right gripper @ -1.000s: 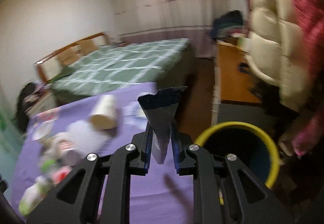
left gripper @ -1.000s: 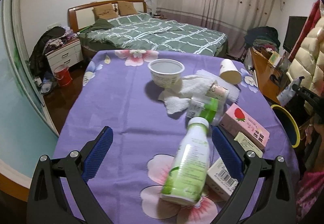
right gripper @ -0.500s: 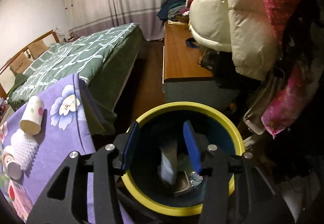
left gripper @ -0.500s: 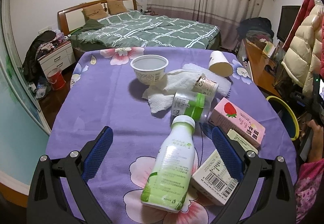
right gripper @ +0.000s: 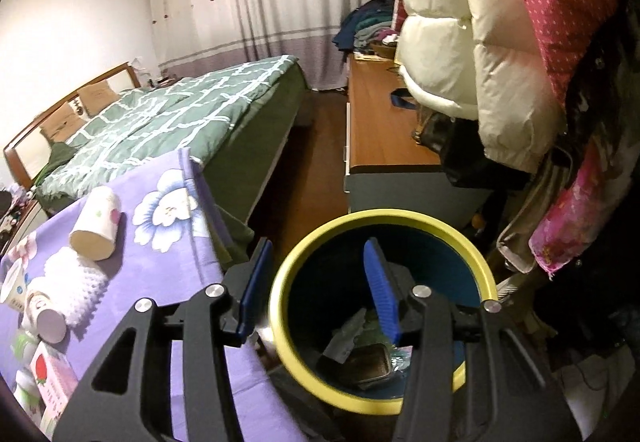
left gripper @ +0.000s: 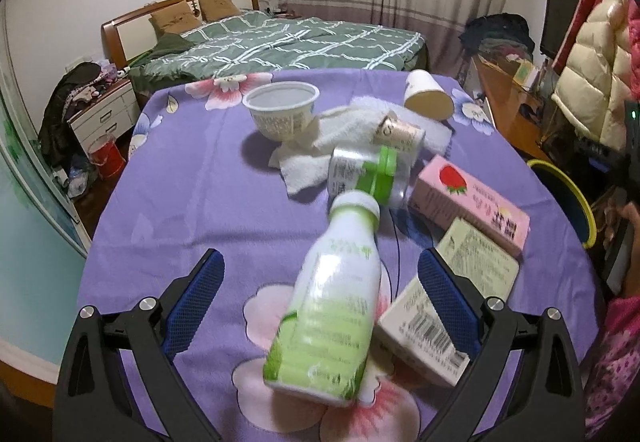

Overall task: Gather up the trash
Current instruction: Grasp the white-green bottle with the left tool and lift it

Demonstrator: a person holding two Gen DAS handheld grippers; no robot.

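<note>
With fingers apart and empty, the left gripper point(left gripper: 320, 294) is straddling the bottle point(left gripper: 334, 306), which wants a mid-body squeeze, while the right gripper point(right gripper: 316, 286), fingers spread, is hovering over the bin point(right gripper: 298, 254).

A barcode shows on the white carton point(left gripper: 420, 338). The pink strawberry box point(left gripper: 470, 200) carries yellow Chinese characters, too blurred to read. No other label is legible.

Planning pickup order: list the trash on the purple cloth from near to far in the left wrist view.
Green-and-white bottle → barcode box → pink strawberry carton → green-lidded jar → white tub → paper cup.
</note>
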